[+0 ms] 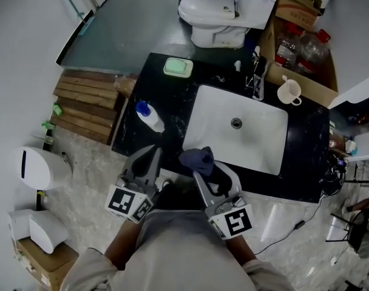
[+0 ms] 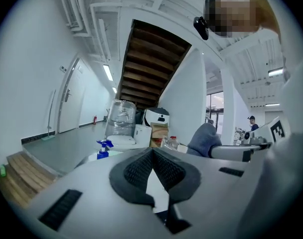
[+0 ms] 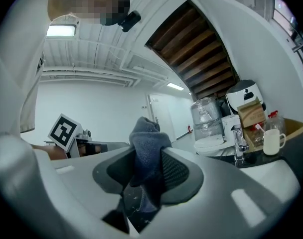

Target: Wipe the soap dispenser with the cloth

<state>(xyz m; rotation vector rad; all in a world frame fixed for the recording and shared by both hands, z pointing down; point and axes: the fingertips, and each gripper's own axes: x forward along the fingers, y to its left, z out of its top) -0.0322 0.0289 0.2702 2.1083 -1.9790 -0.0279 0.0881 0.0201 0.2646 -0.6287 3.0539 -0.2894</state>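
Two grippers, one cloth, one dispenser. Around them are one counter (image 1: 306, 156), one sink (image 1: 257, 147), one tap (image 1: 258, 83), one mug (image 1: 289, 92), one soap dish (image 1: 178, 67) and one toilet (image 1: 212, 11).

The left gripper (image 1: 153, 152) is at the counter's near edge, left of the sink. Its jaws are pressed together with nothing between them, as the left gripper view shows (image 2: 152, 156).

The right gripper (image 1: 199, 171) is just right of it, at the sink's near left corner. Its jaws are clamped on the dark blue cloth (image 1: 195, 157). In the right gripper view the cloth (image 3: 146, 143) bunches up above the pads (image 3: 179, 171) and hangs down between them.

The dispenser (image 1: 150, 117), white with a blue pump, is on the counter's left part, left of the sink. It lies just beyond the left gripper's tips, apart from them. It is farther from the cloth, to the cloth's far left. In the left gripper view its blue pump (image 2: 104, 146) shows beyond and left of the closed jaws.

The mug and tap are at the sink's far right, and the soap dish at the counter's far left.
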